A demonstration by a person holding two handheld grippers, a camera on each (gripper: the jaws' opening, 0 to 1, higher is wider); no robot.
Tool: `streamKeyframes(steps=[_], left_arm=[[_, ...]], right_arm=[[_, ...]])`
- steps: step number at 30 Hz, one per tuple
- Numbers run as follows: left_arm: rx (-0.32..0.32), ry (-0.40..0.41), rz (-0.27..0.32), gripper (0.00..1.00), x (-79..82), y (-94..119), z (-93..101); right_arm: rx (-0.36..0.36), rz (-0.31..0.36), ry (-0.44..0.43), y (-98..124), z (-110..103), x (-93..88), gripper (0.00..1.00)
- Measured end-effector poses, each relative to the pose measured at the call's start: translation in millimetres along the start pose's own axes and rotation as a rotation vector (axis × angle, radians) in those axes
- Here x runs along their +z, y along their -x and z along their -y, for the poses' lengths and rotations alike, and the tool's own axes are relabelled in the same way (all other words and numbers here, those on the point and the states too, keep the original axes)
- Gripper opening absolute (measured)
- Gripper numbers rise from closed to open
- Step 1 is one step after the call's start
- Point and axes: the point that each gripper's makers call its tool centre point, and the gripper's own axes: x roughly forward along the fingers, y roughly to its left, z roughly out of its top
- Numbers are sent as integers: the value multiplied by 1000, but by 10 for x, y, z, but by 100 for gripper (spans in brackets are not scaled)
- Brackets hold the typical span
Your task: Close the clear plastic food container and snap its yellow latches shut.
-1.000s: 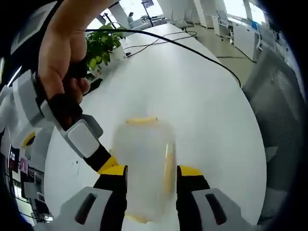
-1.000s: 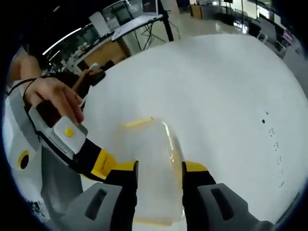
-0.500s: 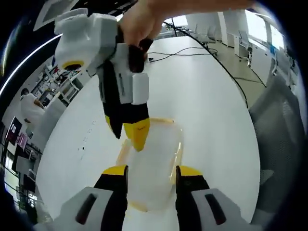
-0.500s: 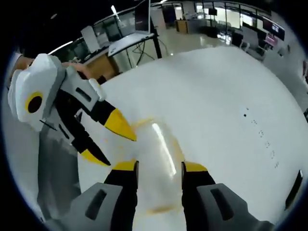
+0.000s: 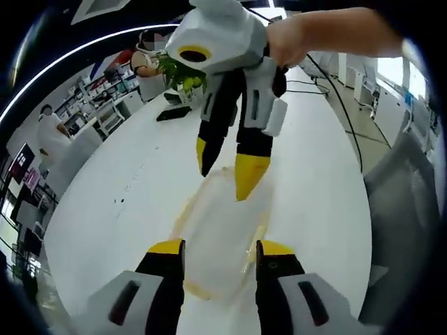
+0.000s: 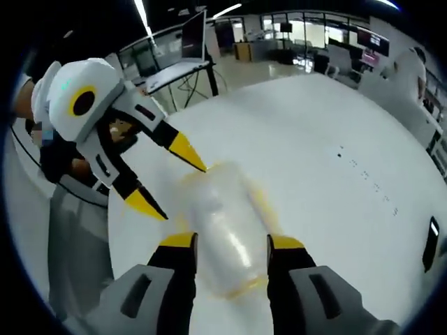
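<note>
The clear plastic container (image 5: 222, 234) lies on the white table (image 5: 140, 188), with yellow latches (image 5: 183, 209) along its rim. In the left gripper view my left gripper (image 5: 220, 248) is open, its yellow-tipped jaws standing either side of the container's near end. My right gripper (image 5: 225, 166) comes down from the top, open, with its tips over the far end. In the right gripper view the container (image 6: 223, 223) runs away between the open jaws of my right gripper (image 6: 230, 242). My left gripper (image 6: 165, 178) reaches in from the left, open, its tips at the container's far left edge.
A potted plant (image 5: 178, 70) and a black cable (image 5: 335, 105) lie at the far end of the table. A grey chair (image 5: 401, 209) stands at the right edge. A desk with a monitor (image 6: 188, 42) stands beyond the table, and a dark flat item (image 6: 429, 255) lies at its right edge.
Both views have swung round. In the left gripper view the right gripper rose from the left side to above the container's far end. Both grippers stay open.
</note>
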Motion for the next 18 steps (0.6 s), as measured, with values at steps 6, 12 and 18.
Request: streamKeyframes(steps=[6,12,18], left_arm=[[13,57,6,35,-75,5,-41],[68,83,53,34,-117,26,-90],[80,141,57,35,-220,18,-77]], right_arm=[[-50,57,-54,38,3,-59,40],[-135,182,-148,136,122,-50,40],[-159,212,-215,147,119,-208,41]])
